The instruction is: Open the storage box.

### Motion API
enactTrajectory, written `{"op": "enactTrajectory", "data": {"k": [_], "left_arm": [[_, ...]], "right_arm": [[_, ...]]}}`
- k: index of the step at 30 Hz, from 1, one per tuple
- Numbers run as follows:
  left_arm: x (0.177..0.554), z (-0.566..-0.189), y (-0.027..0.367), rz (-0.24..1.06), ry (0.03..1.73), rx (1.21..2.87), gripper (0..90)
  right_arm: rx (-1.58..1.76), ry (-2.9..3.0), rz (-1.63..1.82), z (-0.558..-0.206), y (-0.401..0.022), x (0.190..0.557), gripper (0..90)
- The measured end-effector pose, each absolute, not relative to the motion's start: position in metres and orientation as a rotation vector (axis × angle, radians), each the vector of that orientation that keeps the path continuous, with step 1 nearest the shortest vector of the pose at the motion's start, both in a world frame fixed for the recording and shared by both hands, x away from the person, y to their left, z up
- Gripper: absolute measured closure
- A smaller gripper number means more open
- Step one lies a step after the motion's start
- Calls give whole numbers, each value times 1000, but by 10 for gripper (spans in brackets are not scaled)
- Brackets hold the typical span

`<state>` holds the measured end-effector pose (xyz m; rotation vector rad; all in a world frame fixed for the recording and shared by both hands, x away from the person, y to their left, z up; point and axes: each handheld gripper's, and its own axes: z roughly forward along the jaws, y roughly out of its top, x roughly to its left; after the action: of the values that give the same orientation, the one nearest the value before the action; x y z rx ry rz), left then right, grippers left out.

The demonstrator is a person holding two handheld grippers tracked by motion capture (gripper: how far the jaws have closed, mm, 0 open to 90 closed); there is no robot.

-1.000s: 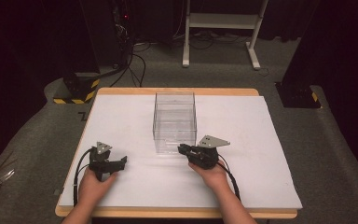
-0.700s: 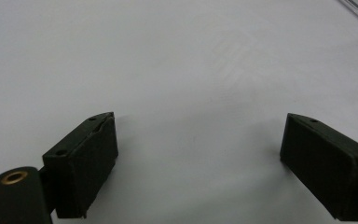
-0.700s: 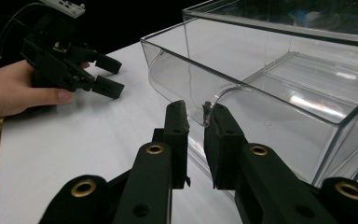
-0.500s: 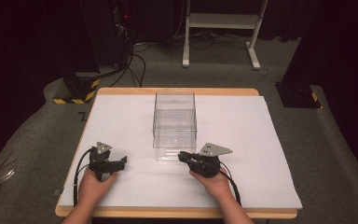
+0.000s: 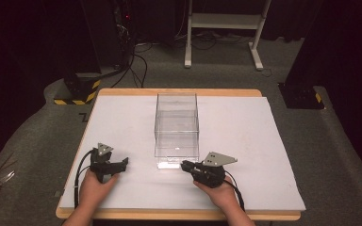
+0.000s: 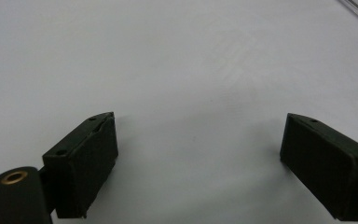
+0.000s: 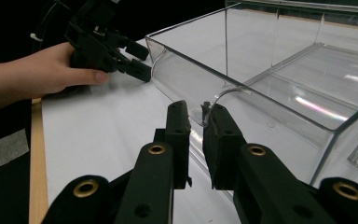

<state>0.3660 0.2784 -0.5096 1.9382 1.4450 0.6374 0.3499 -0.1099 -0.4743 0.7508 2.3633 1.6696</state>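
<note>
A clear plastic box (image 5: 176,120) stands in the middle of the white table (image 5: 245,122), and its clear drawer (image 7: 279,79) juts out a little toward me. My right gripper (image 5: 184,165) lies low at the box's near end. Its jaws (image 7: 196,116) are shut on the drawer's thin curved front handle (image 7: 219,95). My left gripper (image 5: 125,162) rests on the table to the left of the box. It (image 6: 198,154) is open over bare white surface with nothing between its fingers. It also appears in the right gripper view, farther off (image 7: 137,58), held by a hand.
The table's wooden edge (image 5: 179,215) runs just behind my hands. Dark floor with cables (image 5: 132,66), a white stand (image 5: 221,28) and a black-and-yellow base (image 5: 78,89) lie beyond the far edge.
My right gripper has moved toward me, and the clear drawer's front has come slightly out of the box with it. The left gripper has stayed where it was.
</note>
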Motion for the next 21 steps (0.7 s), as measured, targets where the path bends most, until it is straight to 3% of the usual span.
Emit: {"op": "enactTrajectory", "data": {"k": [21], "left_arm": [[366,-510,278,641,1443,1939,116]], "right_arm": [[677,2399,1695,-480,-120,328,811]]}}
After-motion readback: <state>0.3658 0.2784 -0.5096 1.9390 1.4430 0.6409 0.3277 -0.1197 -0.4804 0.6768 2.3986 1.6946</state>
